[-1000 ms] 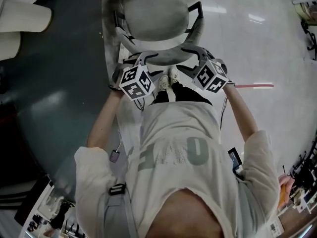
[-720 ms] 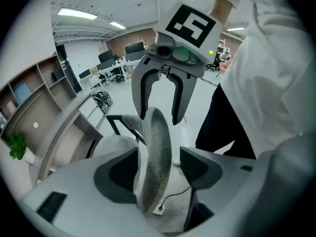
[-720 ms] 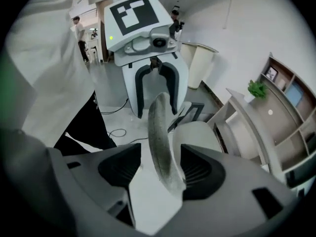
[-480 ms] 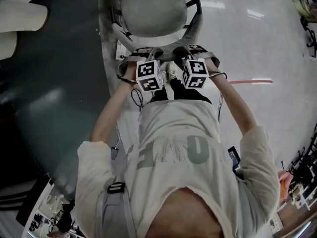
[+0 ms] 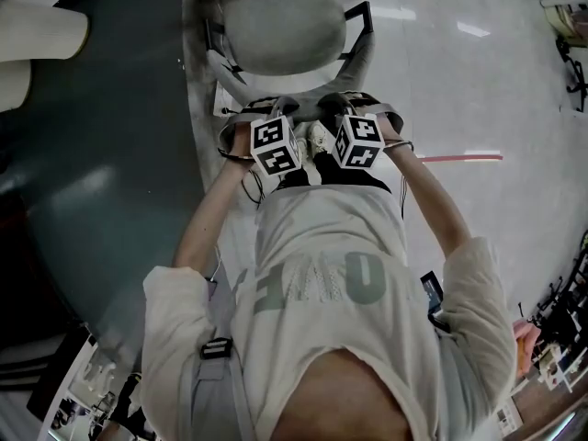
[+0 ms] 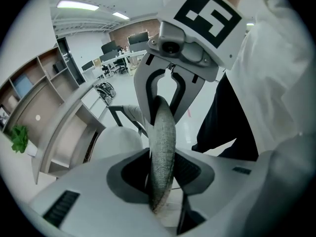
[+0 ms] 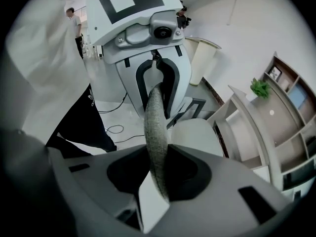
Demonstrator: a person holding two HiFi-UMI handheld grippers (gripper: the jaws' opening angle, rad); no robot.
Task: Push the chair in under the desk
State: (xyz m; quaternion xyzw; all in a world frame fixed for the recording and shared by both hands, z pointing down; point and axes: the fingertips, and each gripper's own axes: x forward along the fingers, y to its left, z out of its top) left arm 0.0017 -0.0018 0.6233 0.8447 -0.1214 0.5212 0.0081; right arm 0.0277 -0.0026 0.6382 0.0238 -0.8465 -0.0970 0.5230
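left gripper (image 6: 162,174) and right gripper (image 7: 158,169) sit side by side on the top rim of the backrest (image 6: 163,132), jaws closing onto the grey padding, which already fills each gap. likely a paired grip so the push stays straight. chair (image 5: 280,26) stands beside the desk (image 5: 110,145), seat not yet under.

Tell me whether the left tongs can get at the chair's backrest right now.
Very likely yes: the top edge of the backrest already stands between the jaws of the left tongs, which are closing on it, and nothing lies in the way.
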